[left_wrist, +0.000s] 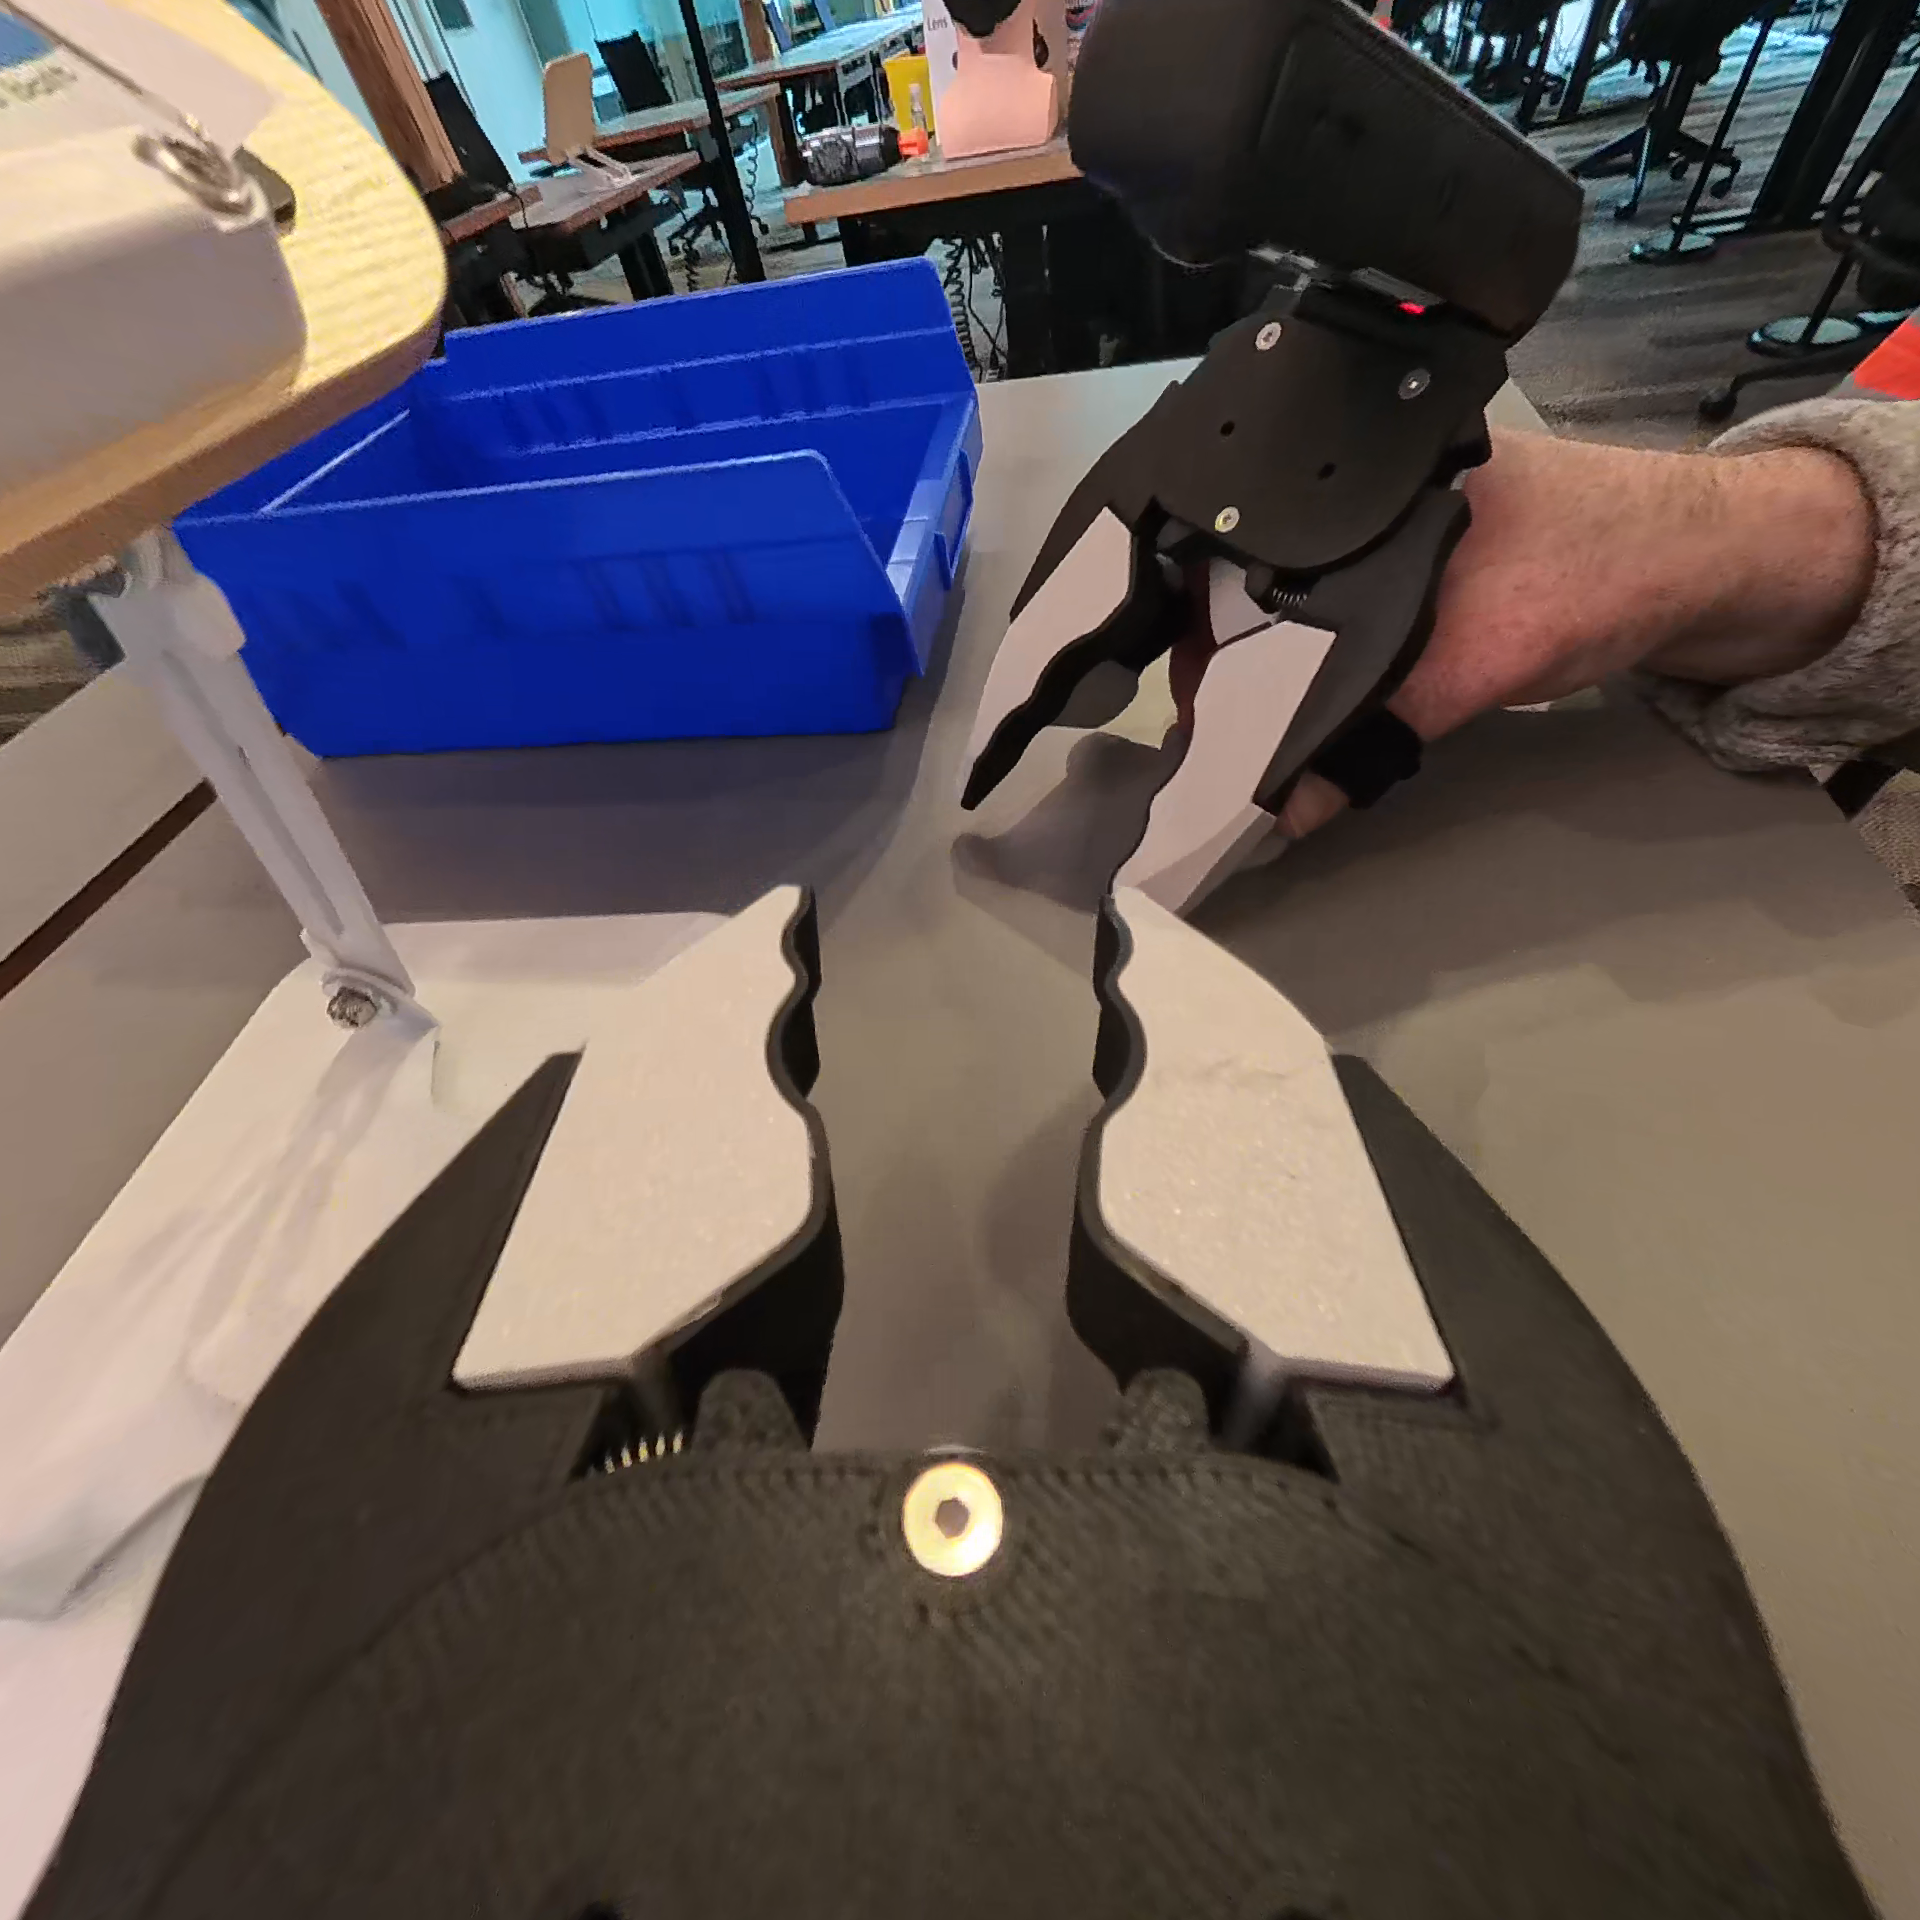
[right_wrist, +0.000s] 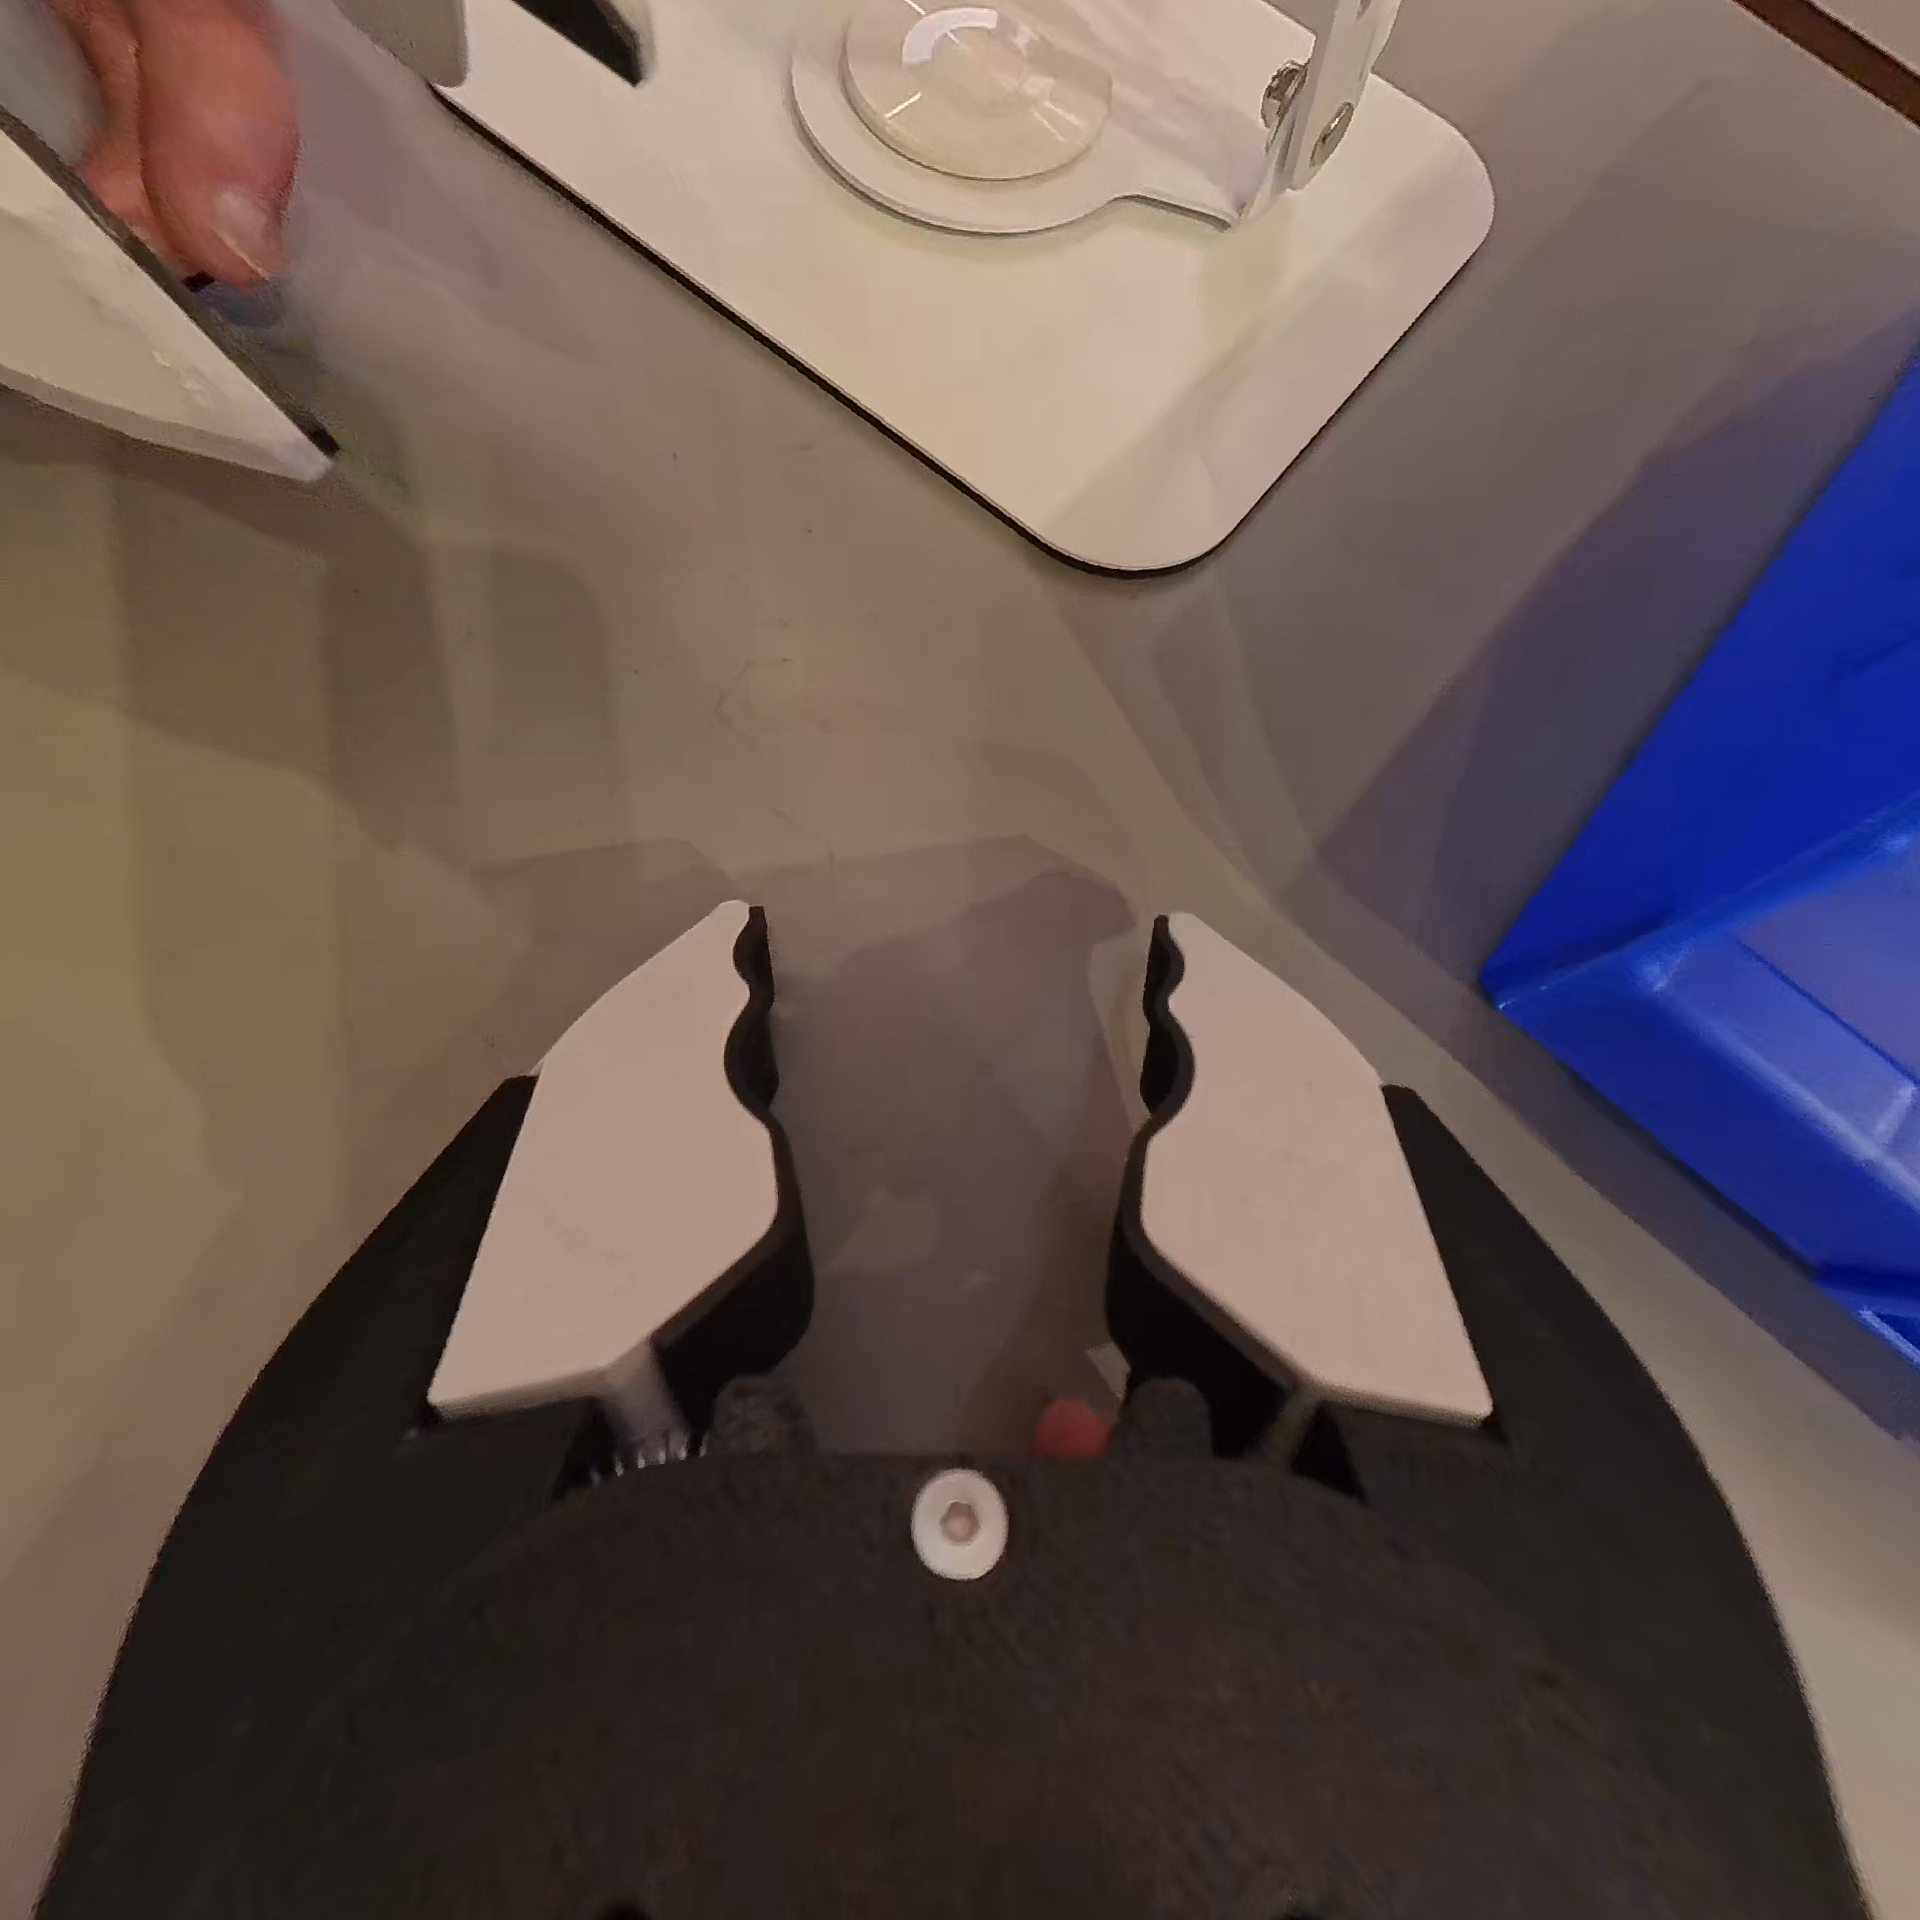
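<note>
Hovering over the grey table (left_wrist: 1558, 1143), left gripper (left_wrist: 951, 904) and right gripper (right_wrist: 956, 914) both have jaws spread, nothing between them. Blue bin (left_wrist: 623, 582) stands at eleven o'clock, white stand base (right_wrist: 1039, 343) at twelve.

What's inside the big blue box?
The blue box looks empty where its inside shows: only blue walls and a blue divider. Its front wall hides the bottom in the left wrist view, so something small lying there could not be seen.
</note>
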